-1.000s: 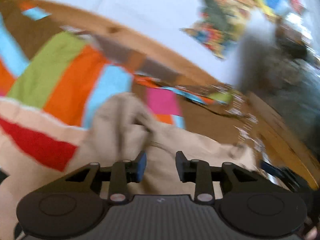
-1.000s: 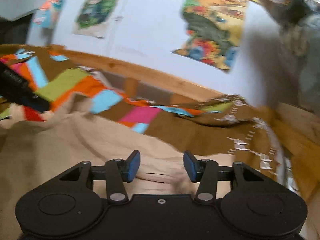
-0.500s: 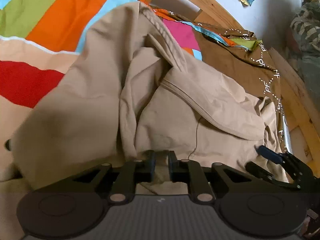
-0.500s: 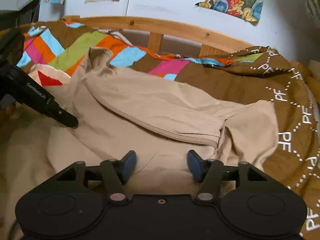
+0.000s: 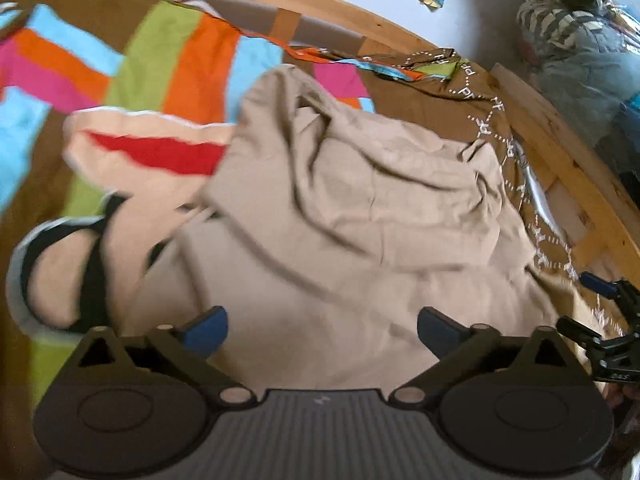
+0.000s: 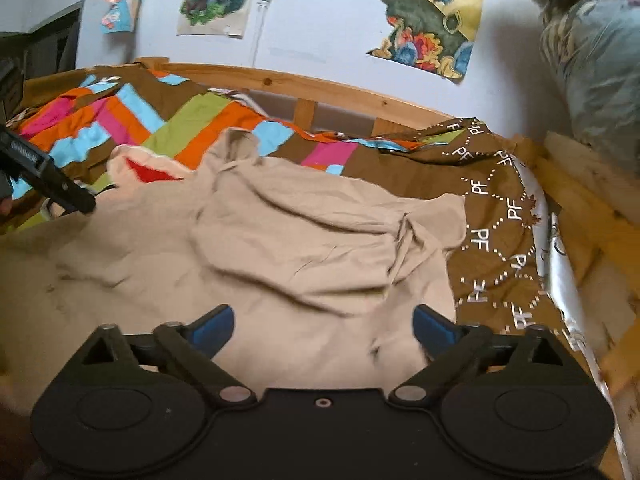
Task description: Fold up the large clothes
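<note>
Bed with pale wooden frame (image 6: 340, 92), covered by a patchwork quilt of brown, orange, green, pink and blue panels (image 6: 192, 120). On the quilt lies the task's thing: a large beige cotton garment (image 6: 312, 240), rumpled, bunched into ridges through the middle, one flap doubled over toward the right side. It reaches from the near edge of both views up toward the headboard rail. No fold is yet tidy; my reading is that the work is at an early stage.

Left gripper (image 5: 322, 326): jaws released, spread wide, nothing between them, hovering just over the garment's near edge. Right gripper (image 6: 322, 324): jaws likewise released and empty, above the near hem.

Risks, as judged from here:
- The cloth is layered and creased. A pinch taken blind may catch only the top layer, or two at once, and drag the bundle instead of a single edge.
- Hem and corners are not clearly told apart; grabbing mid-panel would give a skewed fold.
- The quilt beneath is loose and wrinkled; jaws set too deep could pick it up with the garment.

Surroundings: a second cream piece with a red patch (image 5: 152, 152) lies just beside the garment at left, partly under it, easily snagged. A brown cloth printed with white "PF" letters (image 6: 492, 208) drapes at right, touching the garment's edge. Colourful posters (image 6: 432, 16) on the white wall; a bagged bundle (image 6: 592, 60) at far right, well apart.
</note>
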`<state>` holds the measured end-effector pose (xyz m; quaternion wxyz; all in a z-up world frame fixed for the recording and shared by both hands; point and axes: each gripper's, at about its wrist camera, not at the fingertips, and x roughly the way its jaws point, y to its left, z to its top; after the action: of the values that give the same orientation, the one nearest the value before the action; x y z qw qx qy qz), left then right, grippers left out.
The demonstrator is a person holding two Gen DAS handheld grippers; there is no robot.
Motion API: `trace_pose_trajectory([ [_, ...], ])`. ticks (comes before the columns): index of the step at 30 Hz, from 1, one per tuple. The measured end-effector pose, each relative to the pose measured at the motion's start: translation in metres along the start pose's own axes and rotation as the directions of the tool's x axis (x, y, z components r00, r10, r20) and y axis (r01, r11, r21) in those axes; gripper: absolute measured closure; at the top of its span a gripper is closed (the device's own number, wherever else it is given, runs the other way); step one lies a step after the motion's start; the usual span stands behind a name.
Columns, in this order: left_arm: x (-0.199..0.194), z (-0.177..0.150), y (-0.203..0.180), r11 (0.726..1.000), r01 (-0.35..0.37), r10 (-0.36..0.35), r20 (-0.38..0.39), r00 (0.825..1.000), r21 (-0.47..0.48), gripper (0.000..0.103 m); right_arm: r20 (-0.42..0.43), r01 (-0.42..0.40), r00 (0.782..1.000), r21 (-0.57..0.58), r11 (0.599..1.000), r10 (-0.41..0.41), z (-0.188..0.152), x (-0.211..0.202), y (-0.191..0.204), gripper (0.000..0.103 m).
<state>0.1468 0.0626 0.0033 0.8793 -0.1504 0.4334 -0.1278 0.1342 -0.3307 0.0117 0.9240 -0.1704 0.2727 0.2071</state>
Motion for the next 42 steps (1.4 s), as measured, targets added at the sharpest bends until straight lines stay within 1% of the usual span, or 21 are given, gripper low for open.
trace_pose_trajectory([
  [3,-0.031,-0.019,-0.001,0.999,-0.03,0.03,-0.009,1.0,0.033,0.001,-0.038,-0.025,0.999,-0.018,1.0,0.024,-0.013,-0.028,0.019,0.003],
  [5,-0.048,-0.032,-0.005,0.997,-0.045,0.045,0.01,0.999,0.061,0.001,-0.079,-0.042,0.996,-0.038,0.998,0.038,-0.024,-0.048,0.031,0.003],
  [7,-0.062,-0.046,-0.013,0.993,-0.053,0.048,0.043,0.998,0.106,0.001,-0.132,-0.04,0.991,-0.078,0.996,0.029,-0.036,-0.066,0.04,0.002],
  [8,-0.064,-0.052,-0.019,0.99,-0.057,0.051,0.046,0.998,0.131,0.001,-0.161,-0.034,0.987,-0.102,0.994,0.017,-0.043,-0.076,0.043,0.002],
  [10,-0.06,-0.06,-0.033,0.977,-0.057,0.055,0.014,0.998,0.205,0.001,-0.212,-0.016,0.977,-0.148,0.989,-0.016,-0.057,-0.094,0.046,0.002],
  [13,-0.049,-0.072,-0.053,0.953,-0.033,0.053,-0.058,0.997,0.303,0.001,-0.234,0.037,0.969,-0.163,0.986,-0.075,-0.073,-0.112,0.043,0.001],
  [15,-0.045,-0.08,-0.062,0.939,-0.01,0.044,-0.091,0.995,0.343,0.001,-0.239,0.056,0.967,-0.131,0.99,-0.086,-0.078,-0.109,0.042,0.001],
  [18,-0.038,-0.09,-0.069,0.92,-0.015,0.064,-0.112,0.992,0.393,0.001,-0.253,0.029,0.966,-0.119,0.992,-0.058,-0.078,-0.088,0.048,0.001],
  [21,-0.036,-0.096,-0.069,0.911,-0.035,0.094,-0.123,0.988,0.411,0.001,-0.301,-0.032,0.953,-0.195,0.98,-0.029,-0.082,-0.062,0.065,0.001],
  [23,-0.034,-0.097,-0.067,0.913,-0.031,0.094,-0.136,0.986,0.406,0.001,-0.296,-0.028,0.954,-0.269,0.963,-0.055,-0.086,-0.05,0.077,0.001],
  [26,-0.031,-0.096,-0.062,0.917,-0.025,0.092,-0.151,0.984,0.398,0.001,-0.266,0.037,0.956,-0.317,0.948,-0.126,-0.084,-0.034,0.084,0.001],
  [28,-0.029,-0.094,-0.06,0.916,-0.019,0.088,-0.154,0.984,0.401,0.001,-0.258,0.076,0.953,-0.296,0.952,-0.157,-0.081,-0.025,0.08,0.001],
  [29,-0.028,-0.094,-0.059,0.916,-0.017,0.086,-0.155,0.984,0.402,0.001,-0.252,0.088,0.954,-0.277,0.957,-0.16,-0.078,-0.022,0.077,0.003],
  [30,-0.028,-0.094,-0.058,0.916,-0.009,0.079,-0.156,0.985,0.402,0.001,-0.236,0.088,0.96,-0.247,0.965,-0.148,-0.073,-0.023,0.072,0.005],
  [32,-0.028,-0.094,-0.057,0.91,0.012,0.059,-0.159,0.986,0.414,0.001,-0.193,0.084,0.974,-0.193,0.978,-0.122,-0.057,-0.027,0.064,0.006],
  [33,-0.029,-0.093,-0.058,0.905,0.029,0.046,-0.164,0.985,0.424,0.001,-0.171,0.092,0.978,-0.176,0.98,-0.122,-0.049,-0.028,0.06,0.006],
  [36,-0.035,-0.092,-0.06,0.884,0.123,-0.044,-0.182,0.982,0.45,0.001,-0.143,0.083,0.985,-0.119,0.989,-0.1,-0.02,-0.023,0.045,0.005],
  [37,-0.036,-0.092,-0.061,0.879,0.135,-0.058,-0.179,0.982,0.457,0.001,-0.14,0.081,0.986,-0.094,0.992,-0.094,-0.011,-0.018,0.04,0.005],
  [39,-0.037,-0.093,-0.063,0.868,0.132,-0.059,-0.164,0.985,0.48,0.001,-0.145,0.076,0.986,-0.042,0.996,-0.081,0.003,-0.006,0.031,0.005],
  [40,-0.035,-0.093,-0.062,0.866,0.116,-0.044,-0.158,0.987,0.486,0.001,-0.147,0.07,0.986,-0.019,0.997,-0.072,0.01,-0.001,0.027,0.005],
  [42,-0.029,-0.093,-0.057,0.877,0.067,0.009,-0.156,0.988,0.476,0.001,-0.148,0.063,0.987,-0.001,0.998,-0.062,0.018,0.009,0.022,0.005],
])
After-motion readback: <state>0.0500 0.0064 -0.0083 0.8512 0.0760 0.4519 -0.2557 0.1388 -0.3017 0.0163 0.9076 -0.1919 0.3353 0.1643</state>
